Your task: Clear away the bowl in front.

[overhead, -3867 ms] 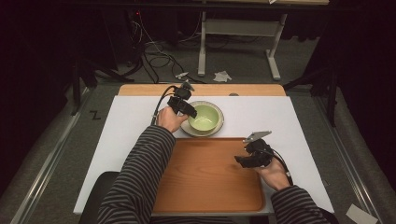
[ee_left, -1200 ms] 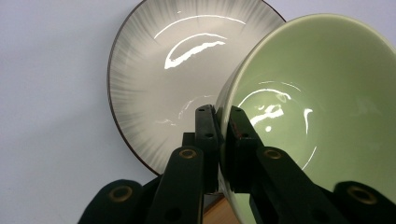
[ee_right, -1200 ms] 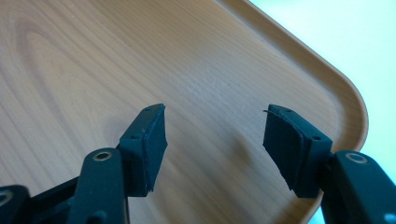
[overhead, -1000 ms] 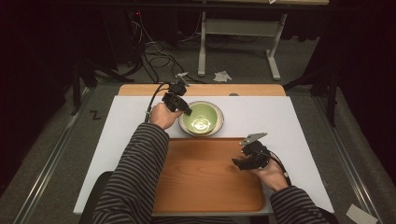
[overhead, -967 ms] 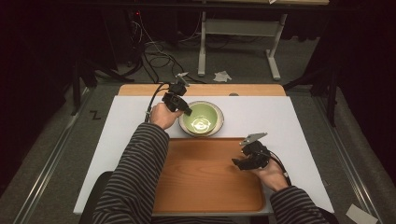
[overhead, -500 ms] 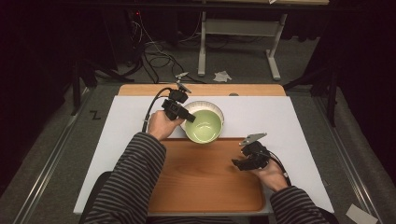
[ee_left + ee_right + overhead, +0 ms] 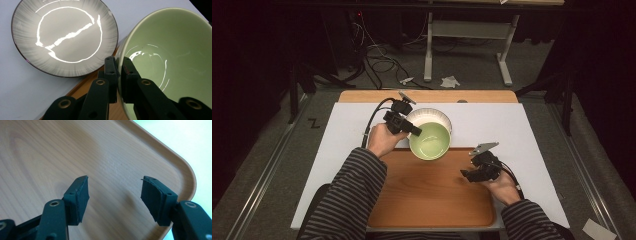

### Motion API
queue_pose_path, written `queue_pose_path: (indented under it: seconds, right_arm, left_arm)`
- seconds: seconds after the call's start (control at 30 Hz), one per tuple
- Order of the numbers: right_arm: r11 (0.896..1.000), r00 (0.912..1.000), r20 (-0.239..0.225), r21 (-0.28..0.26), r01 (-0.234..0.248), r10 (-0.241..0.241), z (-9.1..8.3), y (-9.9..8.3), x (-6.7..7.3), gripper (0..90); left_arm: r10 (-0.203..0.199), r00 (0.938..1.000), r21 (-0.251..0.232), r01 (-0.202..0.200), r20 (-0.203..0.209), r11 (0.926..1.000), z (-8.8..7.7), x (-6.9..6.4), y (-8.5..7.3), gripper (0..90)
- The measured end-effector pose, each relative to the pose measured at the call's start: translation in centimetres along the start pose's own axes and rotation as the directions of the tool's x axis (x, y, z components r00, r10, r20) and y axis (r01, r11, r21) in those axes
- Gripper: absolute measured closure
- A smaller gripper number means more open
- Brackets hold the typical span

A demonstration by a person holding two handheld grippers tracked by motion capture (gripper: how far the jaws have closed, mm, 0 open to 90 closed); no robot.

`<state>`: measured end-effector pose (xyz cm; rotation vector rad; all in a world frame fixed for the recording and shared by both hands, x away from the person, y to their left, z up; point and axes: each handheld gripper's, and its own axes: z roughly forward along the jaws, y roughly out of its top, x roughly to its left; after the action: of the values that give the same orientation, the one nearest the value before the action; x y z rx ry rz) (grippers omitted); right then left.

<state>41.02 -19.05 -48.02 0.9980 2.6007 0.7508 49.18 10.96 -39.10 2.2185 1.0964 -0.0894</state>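
While pinched at rim | green bowl (image 7: 430, 141) tilted (mouth toward plate (image 7: 63, 37)) | left gripper (image 7: 119, 75)

The left hand-held gripper (image 7: 416, 131) is raised on a bent, striped-sleeved forearm, its jaws pinched close together; the right hand-held gripper (image 7: 113, 192) sits low, jaws spread wide.

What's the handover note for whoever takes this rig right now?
Left gripper: shut on the rim of the green bowl, lifted off the striped plate and held tilted over the far edge of the wooden tray.
Right gripper: open, holding nothing, hovering over the tray's right side.
Done: bowl is off the plate, which sits on the white table.
Left: probably set the bowl down on the tray and release.
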Motion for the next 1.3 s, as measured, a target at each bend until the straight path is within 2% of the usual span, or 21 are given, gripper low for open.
queue_pose_path:
  seconds: [0.43, 0.67, 0.87, 1.3]
  right_arm:
    - [1.0, 1.0, 0.002, 0.01, 0.008, -0.008, 0.2, 0.0, 0.0, 40.7]
    - [1.0, 1.0, 0.008, 0.006, -0.002, 0.002, 0.0, 0.0, 0.0, 40.7]
    - [1.0, 0.9999, 0.01, 0.013, 0.008, -0.008, 0.0, 0.0, 0.0, 40.7]
    - [1.0, 0.9999, 0.014, 0.015, 0.004, -0.005, 0.0, 0.0, 0.0, 40.6]
  left_arm:
    - [0.006, 0.9997, -0.009, -0.006, 0.025, 0.9999, -0.2, -0.5, -1.5, 85.6]
    - [0.025, 0.9993, 0.014, -0.026, 0.027, 0.9996, -0.1, -0.9, -2.1, 85.6]
    - [0.036, 0.999, 0.02, -0.036, 0.026, 0.9991, 0.1, -1.1, -2.4, 85.6]
    - [0.036, 0.9987, 0.073, -0.038, 0.037, 0.9966, 1.5, -1.2, -3.8, 85.5]
